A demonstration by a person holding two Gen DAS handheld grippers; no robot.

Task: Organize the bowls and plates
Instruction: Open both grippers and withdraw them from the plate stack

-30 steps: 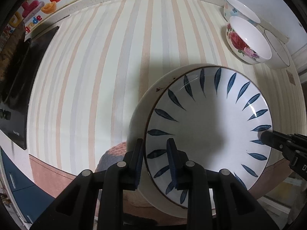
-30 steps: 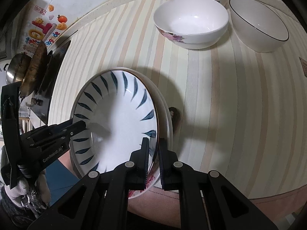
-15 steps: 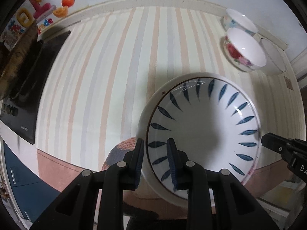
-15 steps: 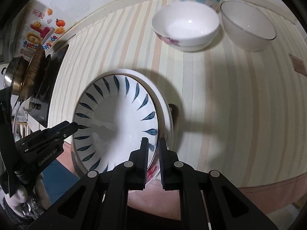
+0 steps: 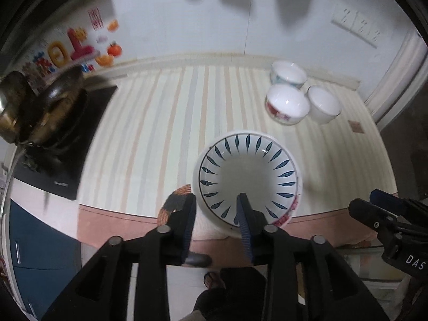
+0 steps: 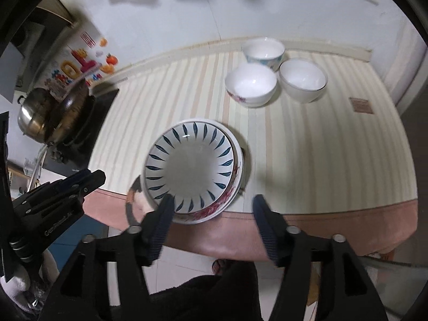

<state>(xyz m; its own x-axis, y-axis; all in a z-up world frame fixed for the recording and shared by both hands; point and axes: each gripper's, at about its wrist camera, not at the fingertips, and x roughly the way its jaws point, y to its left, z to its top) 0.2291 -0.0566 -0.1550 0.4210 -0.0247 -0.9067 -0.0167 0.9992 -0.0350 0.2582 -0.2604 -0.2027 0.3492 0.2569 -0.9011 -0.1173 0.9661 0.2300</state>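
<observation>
your left gripper [image 5: 216,215] hangs above the near edge of the table [image 5: 149,133] with its jaws spread apart and gripping nothing; the near rim of the blue-leaf plate [image 5: 247,176] shows between the two fingers, but whether either pad touches it you cannot tell from this view. your right gripper [image 6: 212,214] is also wide open and holds nothing, and its fingers frame the near edge of the same plate [image 6: 191,169] from above.

the blue-leaf plate sits on top of a stack of plates at the near edge of the striped tablecloth. under it a plate with a red flower pattern [image 6: 214,208] peeks out at the near side, and a larger white plate [image 6: 239,157] shows around the right rim. a dark patterned mat [image 5: 176,200] pokes out from under the stack on the left.

three bowls stand in a tight cluster at the far right of the table: a red-flower bowl [image 6: 251,87], a plain white bowl with a dark rim [image 6: 303,80] just beside it, and a blue-pattern bowl [image 6: 263,50] behind them. a steel pot [image 6: 34,117] and a pan [image 6: 71,107] rest on the black cooktop [image 5: 67,144] at the left.
</observation>
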